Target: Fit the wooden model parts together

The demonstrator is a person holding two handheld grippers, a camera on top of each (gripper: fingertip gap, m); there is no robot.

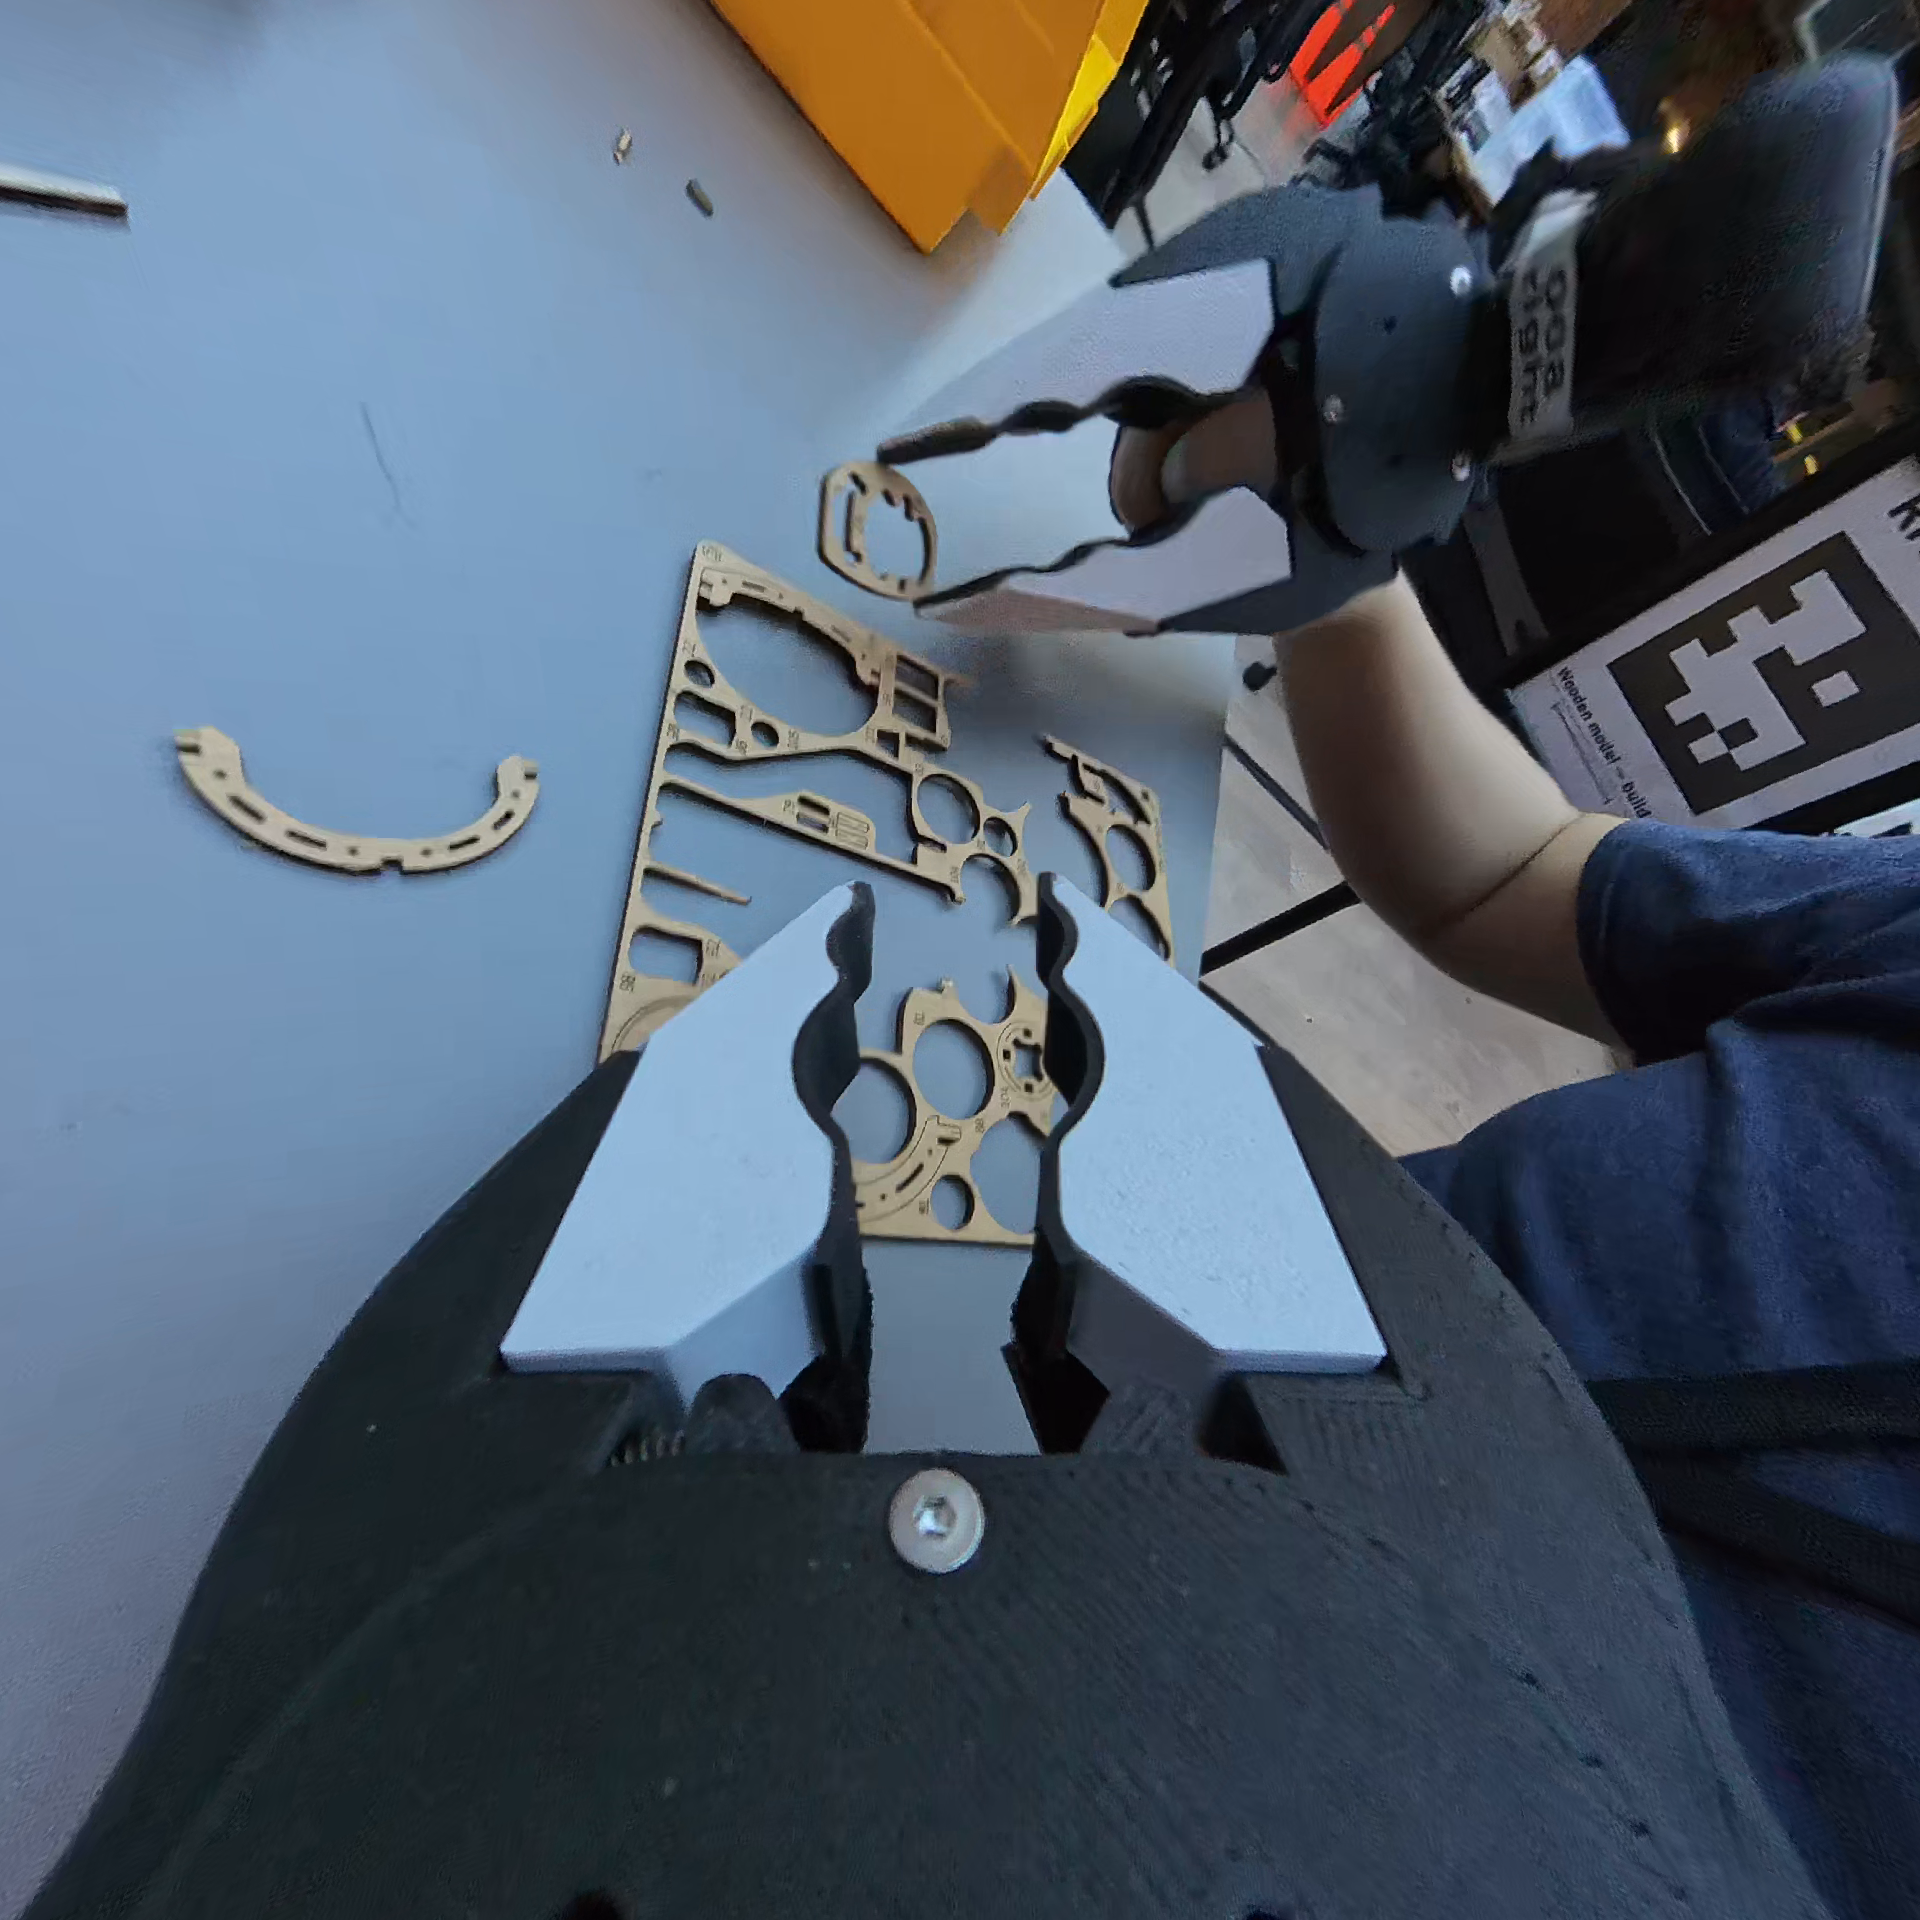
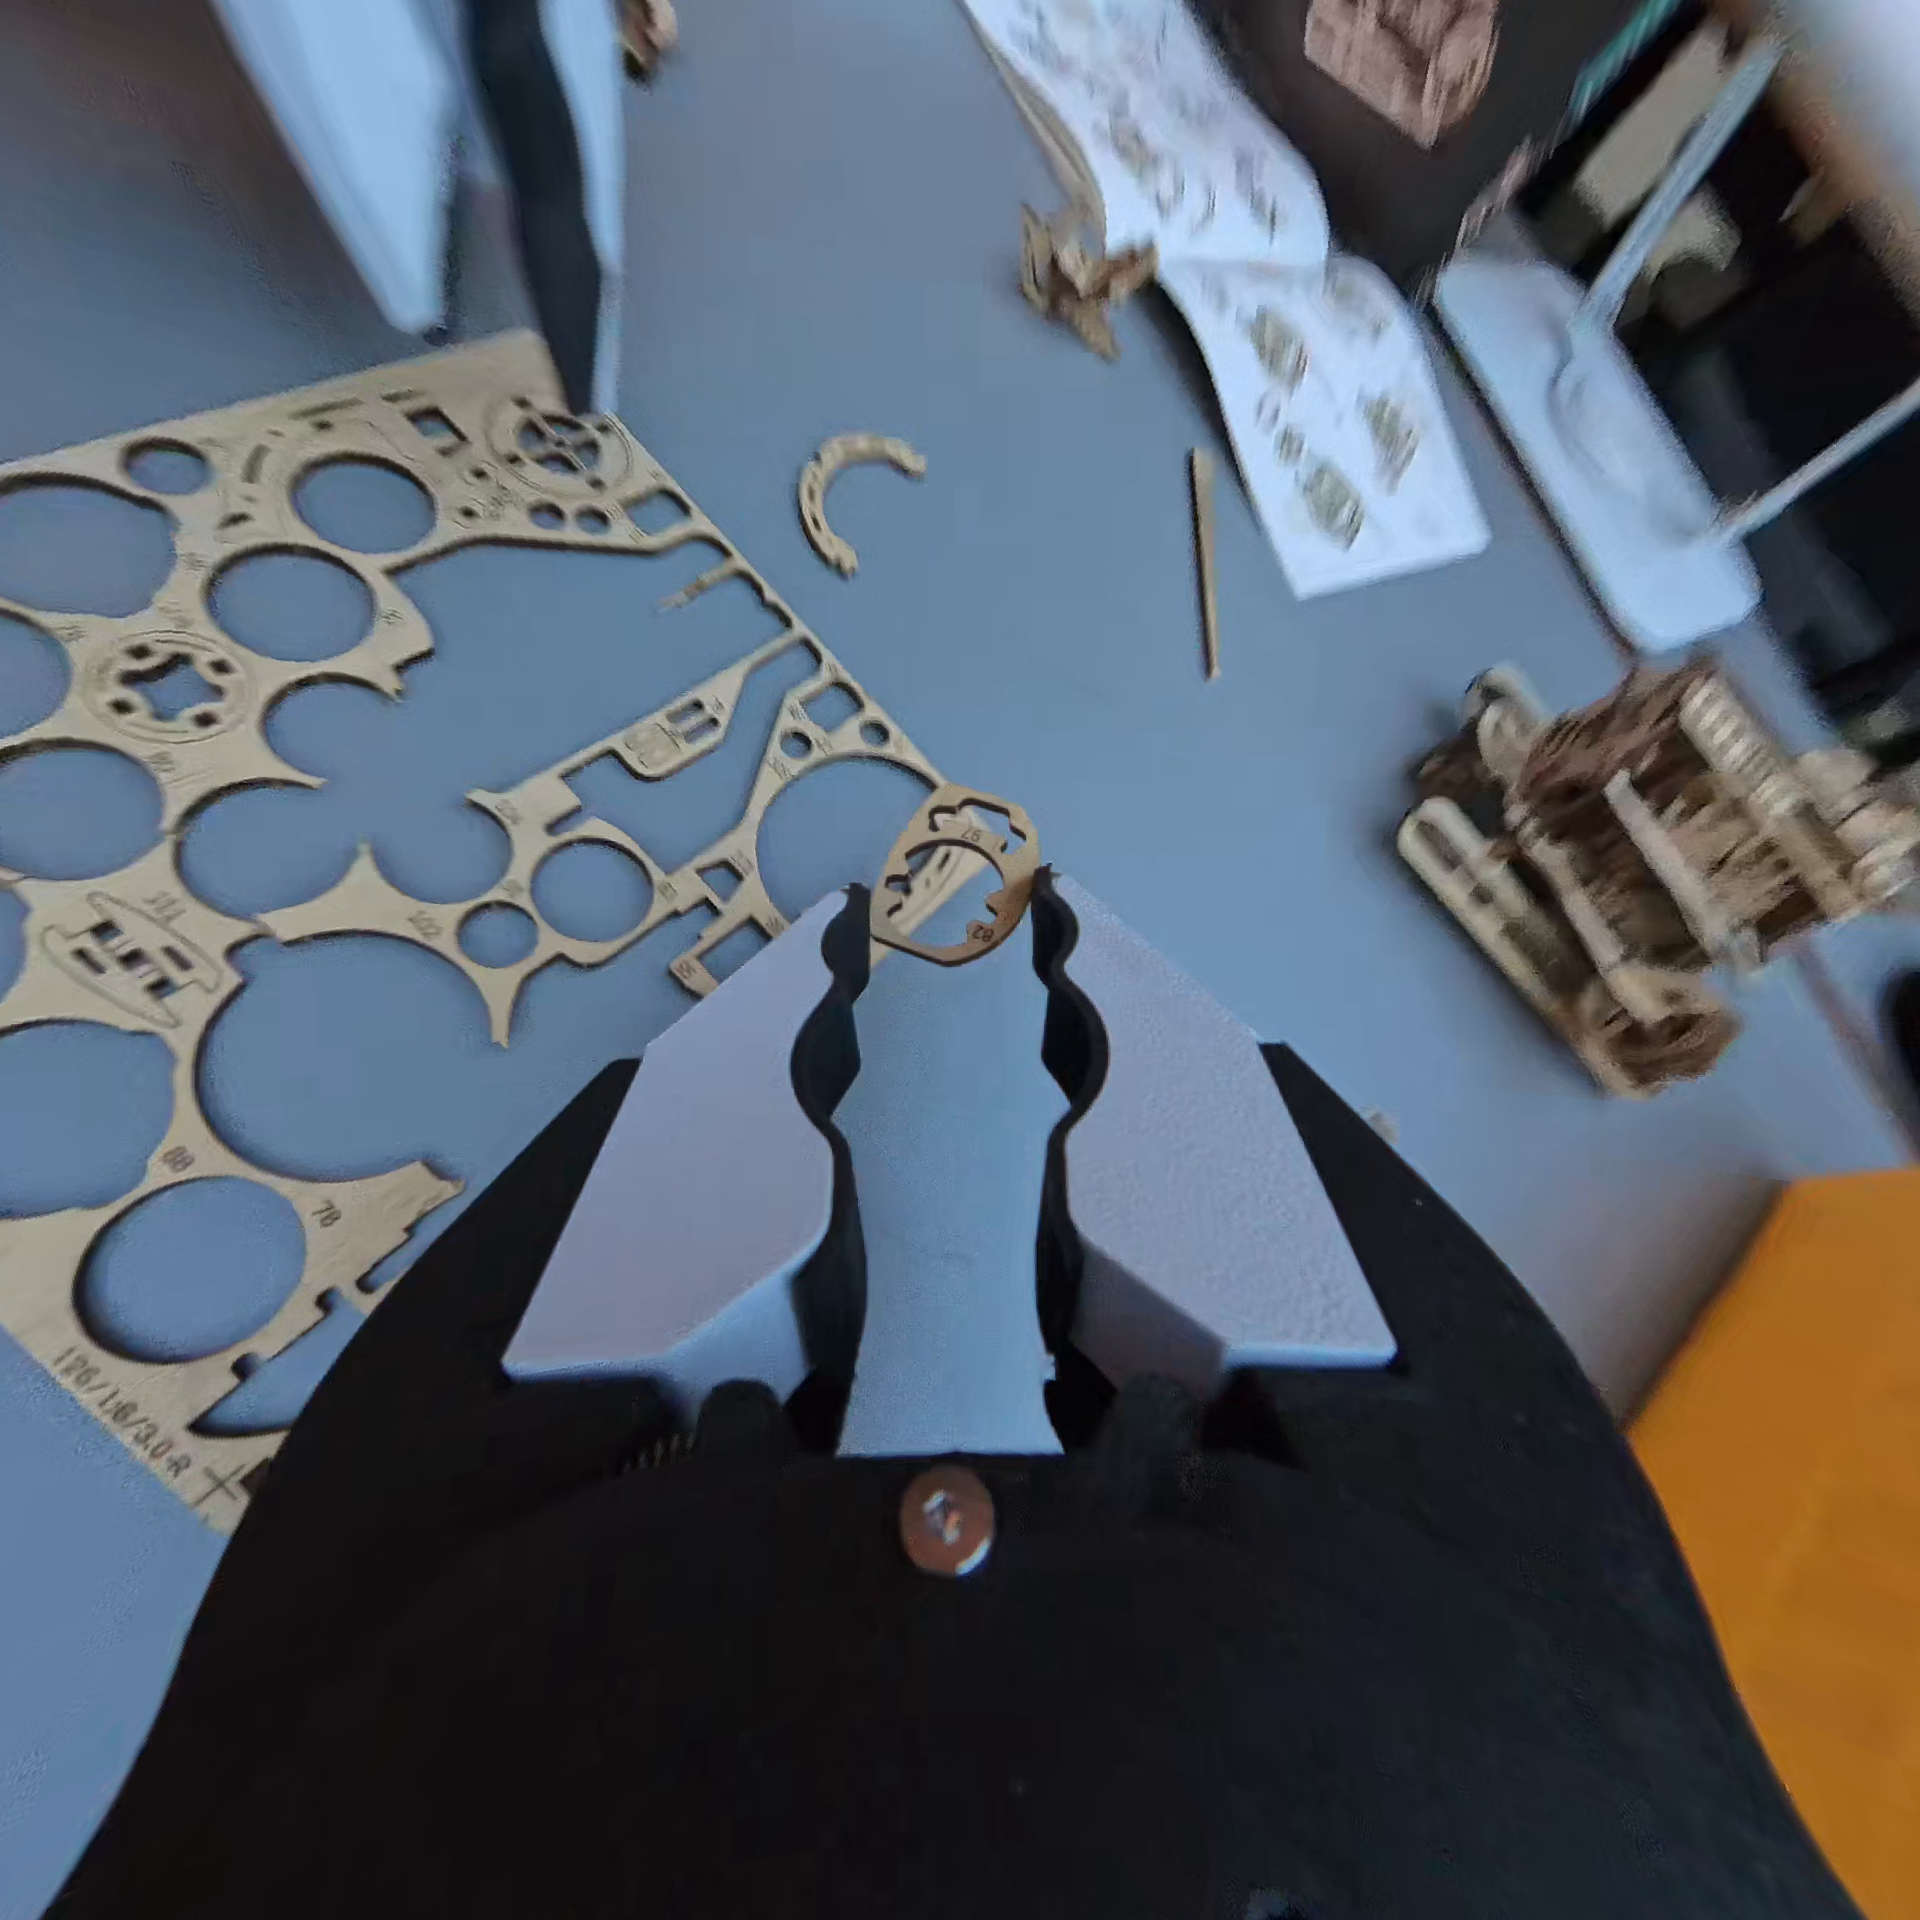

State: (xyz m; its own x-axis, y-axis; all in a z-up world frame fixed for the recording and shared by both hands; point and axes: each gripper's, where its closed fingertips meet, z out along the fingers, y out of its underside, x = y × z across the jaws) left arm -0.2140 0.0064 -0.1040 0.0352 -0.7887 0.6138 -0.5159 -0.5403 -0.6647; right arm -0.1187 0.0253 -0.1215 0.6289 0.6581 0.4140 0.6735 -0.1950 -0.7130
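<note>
1. The left claw (image 1: pixel 951 894) hangs nearest the lens, jaws apart with nothing between them, above the punched-out wooden sheet (image 1: pixel 769 790) lying flat on the grey desk (image 1: pixel 312 468).
2. The right claw (image 2: pixel 951 894) also stands parted, gripping nothing; a small wooden ring part (image 2: pixel 958 878) sits at its tips, its edge touching the right-hand fingertip (image 2: pixel 1042 894), just past the sheet's corner.
3. Farther out, a curved wooden arc (image 1: pixel 353 821) lies alone, well apart from the sheet.
4. Beyond, a wooden stick (image 2: pixel 1203 561), an instruction leaflet (image 2: pixel 1330 416) and a partly built wooden model (image 2: pixel 1621 862) rest on the desk.
</note>
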